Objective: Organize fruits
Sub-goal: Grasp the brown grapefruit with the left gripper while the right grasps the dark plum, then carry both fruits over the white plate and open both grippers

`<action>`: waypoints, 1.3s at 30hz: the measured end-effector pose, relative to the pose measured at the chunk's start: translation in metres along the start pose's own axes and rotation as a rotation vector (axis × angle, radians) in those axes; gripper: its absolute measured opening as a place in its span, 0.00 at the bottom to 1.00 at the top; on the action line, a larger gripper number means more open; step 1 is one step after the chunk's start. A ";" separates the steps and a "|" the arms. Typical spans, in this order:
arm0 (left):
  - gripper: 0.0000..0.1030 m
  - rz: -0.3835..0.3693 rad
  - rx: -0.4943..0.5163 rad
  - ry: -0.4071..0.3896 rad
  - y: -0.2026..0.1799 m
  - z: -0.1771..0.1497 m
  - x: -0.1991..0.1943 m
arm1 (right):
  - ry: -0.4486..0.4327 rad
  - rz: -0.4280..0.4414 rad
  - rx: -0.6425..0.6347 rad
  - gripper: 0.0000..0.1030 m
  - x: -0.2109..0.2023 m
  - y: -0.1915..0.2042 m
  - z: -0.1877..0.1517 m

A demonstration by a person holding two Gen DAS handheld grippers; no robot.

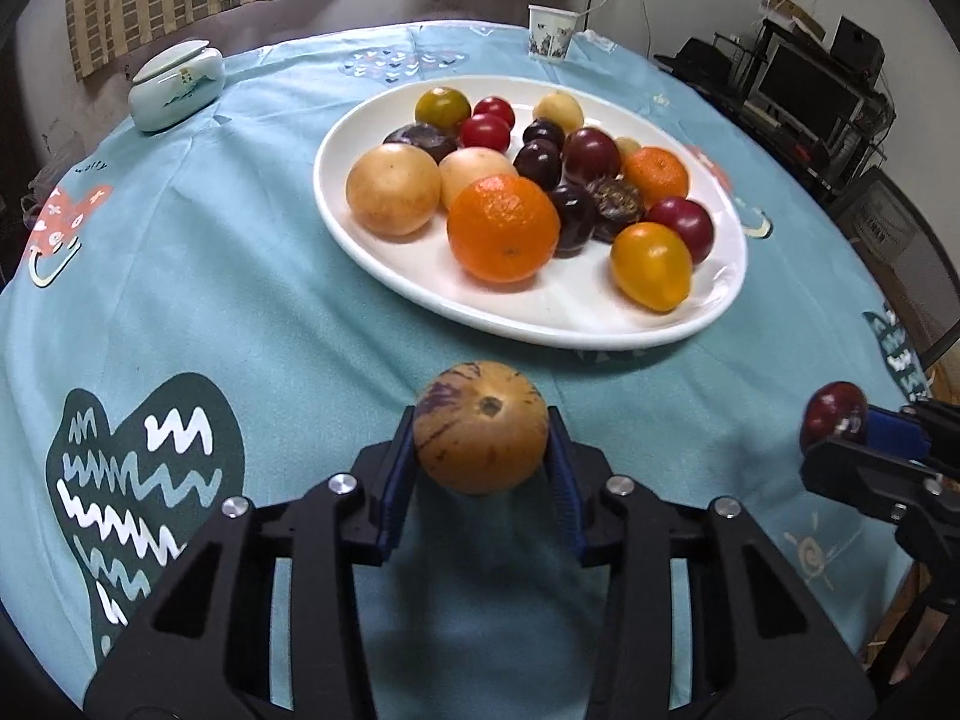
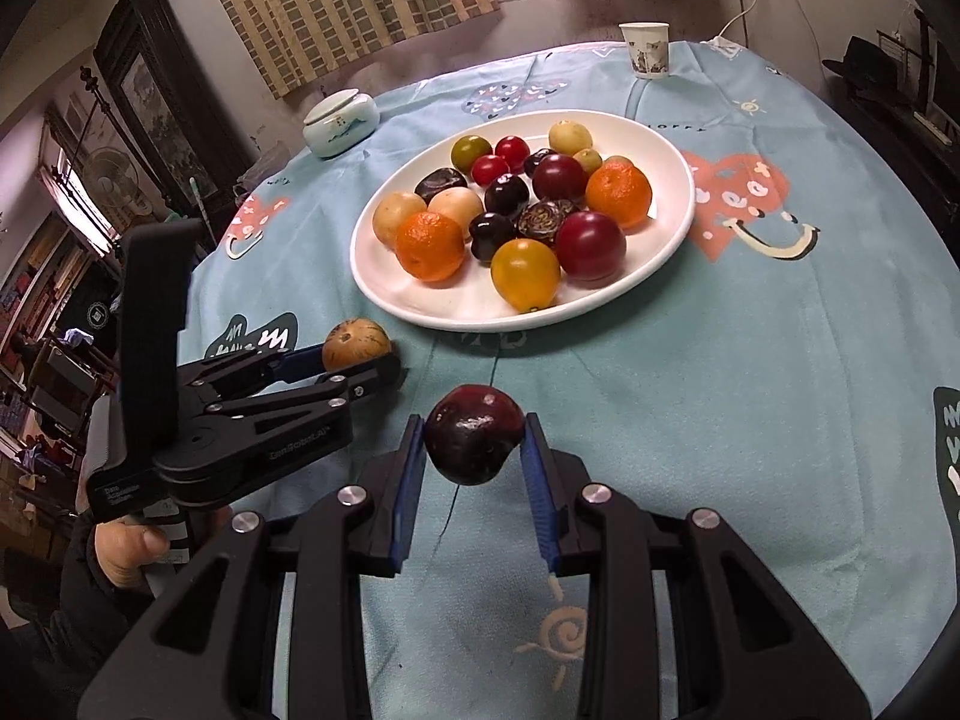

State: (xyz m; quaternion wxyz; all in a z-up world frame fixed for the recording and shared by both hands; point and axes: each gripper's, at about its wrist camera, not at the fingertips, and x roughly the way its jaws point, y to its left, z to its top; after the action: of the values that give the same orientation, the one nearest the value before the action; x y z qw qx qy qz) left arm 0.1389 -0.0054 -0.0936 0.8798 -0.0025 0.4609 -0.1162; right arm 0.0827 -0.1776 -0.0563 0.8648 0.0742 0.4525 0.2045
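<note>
A white oval plate (image 1: 564, 306) (image 2: 675, 180) on the blue tablecloth holds several fruits: oranges, yellow, red and dark purple ones. My left gripper (image 1: 481, 432) is shut on a tan striped fruit (image 1: 480, 426), held above the cloth just short of the plate's near rim; it also shows in the right wrist view (image 2: 355, 345). My right gripper (image 2: 474, 435) is shut on a dark red plum (image 2: 474, 432), also short of the plate; the plum shows at the right edge of the left wrist view (image 1: 834, 414).
A white lidded ceramic jar (image 1: 177, 84) (image 2: 341, 122) stands at the table's far left. A paper cup (image 1: 552, 33) (image 2: 645, 50) stands at the far edge. Shelves and equipment lie beyond the table's right side.
</note>
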 end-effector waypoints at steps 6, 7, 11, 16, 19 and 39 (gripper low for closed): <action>0.39 -0.068 0.000 -0.066 -0.010 -0.009 -0.042 | -0.003 0.002 0.016 0.32 -0.001 -0.005 -0.001; 0.39 -0.076 0.004 -0.074 -0.012 -0.010 -0.047 | -0.003 0.004 0.019 0.32 -0.001 -0.006 -0.001; 0.39 -0.095 0.027 -0.100 -0.019 -0.006 -0.065 | 0.002 0.011 0.024 0.32 0.001 -0.008 -0.001; 0.40 -0.095 0.051 -0.090 -0.019 0.020 -0.069 | -0.004 0.009 -0.001 0.32 -0.003 -0.009 0.011; 0.40 -0.066 0.059 -0.093 -0.017 0.047 -0.065 | -0.016 -0.018 -0.002 0.32 0.001 -0.018 0.027; 0.40 -0.058 0.005 0.042 0.001 0.161 0.061 | 0.015 -0.122 -0.108 0.32 0.082 -0.028 0.128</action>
State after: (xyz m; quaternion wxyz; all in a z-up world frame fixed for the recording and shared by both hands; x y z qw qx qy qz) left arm 0.3031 -0.0334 -0.0511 0.8661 -0.0110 0.4789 -0.1428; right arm 0.2365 -0.1611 -0.0530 0.8751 -0.0015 0.4508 0.1762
